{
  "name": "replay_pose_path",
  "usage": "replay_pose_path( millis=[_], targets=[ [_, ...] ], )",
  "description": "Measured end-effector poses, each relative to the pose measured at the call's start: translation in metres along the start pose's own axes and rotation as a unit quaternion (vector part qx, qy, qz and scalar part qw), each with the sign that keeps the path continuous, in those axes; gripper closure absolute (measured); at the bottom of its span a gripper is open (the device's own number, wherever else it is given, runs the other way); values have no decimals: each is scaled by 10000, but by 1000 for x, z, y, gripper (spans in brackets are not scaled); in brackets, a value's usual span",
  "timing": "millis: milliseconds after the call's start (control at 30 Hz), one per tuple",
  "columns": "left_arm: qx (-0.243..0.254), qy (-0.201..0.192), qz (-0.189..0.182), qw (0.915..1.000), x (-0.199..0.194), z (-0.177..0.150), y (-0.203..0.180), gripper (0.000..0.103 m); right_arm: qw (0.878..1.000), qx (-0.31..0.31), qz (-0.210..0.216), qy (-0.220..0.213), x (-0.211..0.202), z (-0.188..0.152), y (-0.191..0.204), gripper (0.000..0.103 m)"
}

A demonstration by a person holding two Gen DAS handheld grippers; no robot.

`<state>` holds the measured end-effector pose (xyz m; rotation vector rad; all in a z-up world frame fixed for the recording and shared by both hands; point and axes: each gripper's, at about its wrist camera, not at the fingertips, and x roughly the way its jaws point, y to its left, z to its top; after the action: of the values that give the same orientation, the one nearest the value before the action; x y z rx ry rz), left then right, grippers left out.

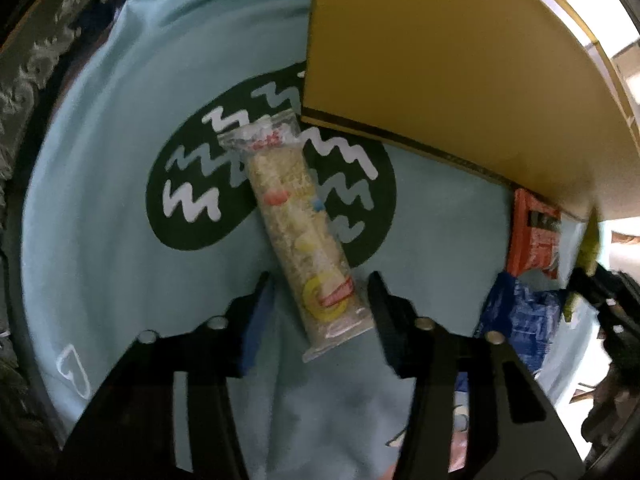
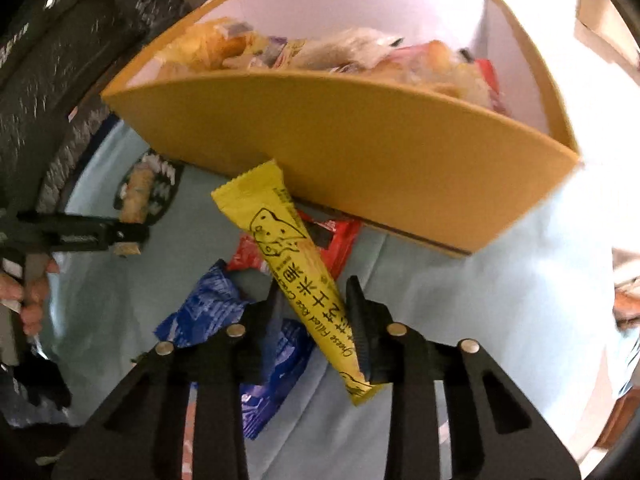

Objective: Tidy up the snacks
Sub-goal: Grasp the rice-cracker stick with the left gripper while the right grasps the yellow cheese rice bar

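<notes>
A clear-wrapped rice bar (image 1: 304, 232) lies on a pale blue cloth (image 1: 100, 200), across its dark green patch. My left gripper (image 1: 320, 284) points down and is shut on the bar's near end, one finger on each side. From the right wrist view, that gripper (image 2: 136, 236) crosses the same rice bar (image 2: 138, 188). My right gripper (image 2: 314, 292) is shut on a yellow cheese rice stick (image 2: 288, 248), which slants up toward the yellow box (image 2: 340, 140). The box holds several snack packets.
A red packet (image 2: 340, 236) and a blue packet (image 2: 208, 312) lie on the cloth under the stick, close to the box's front wall (image 1: 440, 60). A person's hand (image 2: 32, 300) holds the left gripper. Dark textured fabric borders the cloth on the left.
</notes>
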<state>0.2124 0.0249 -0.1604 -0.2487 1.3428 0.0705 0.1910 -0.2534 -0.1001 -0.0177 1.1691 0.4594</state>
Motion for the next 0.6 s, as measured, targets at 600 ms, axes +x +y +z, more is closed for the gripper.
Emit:
replay_pose_path(
  millis=[600],
  targets=[
    [47,-42,118,9999,-19,-26,37,72,9987,-135,-490,49,-19,-16,-5,54]
  ],
)
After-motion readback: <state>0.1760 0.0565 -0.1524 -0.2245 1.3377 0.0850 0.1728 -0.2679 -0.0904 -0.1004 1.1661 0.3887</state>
